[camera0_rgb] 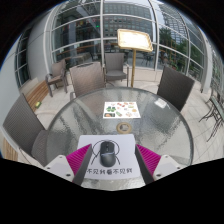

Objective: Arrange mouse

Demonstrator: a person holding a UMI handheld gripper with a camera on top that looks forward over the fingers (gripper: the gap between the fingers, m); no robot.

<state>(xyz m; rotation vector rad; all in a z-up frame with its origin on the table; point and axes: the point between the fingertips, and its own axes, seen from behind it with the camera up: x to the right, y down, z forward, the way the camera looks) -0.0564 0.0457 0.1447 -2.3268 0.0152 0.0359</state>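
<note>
A black computer mouse (pixel 105 153) lies on a white mat (pixel 113 170) with black printed characters, on a round glass table (pixel 110 120). The mouse sits over a dark circle printed on the mat. My gripper (pixel 111 161) is open, its pink-padded fingers (pixel 78 160) spread wide at either side of the mat. The mouse lies between them with clear gaps on both sides, closer to the left finger.
A small white card with coloured shapes (pixel 121 110) lies further out on the table. Dark chairs (pixel 116 68) stand around the table. A wooden stand (pixel 134 41) and glass walls are behind.
</note>
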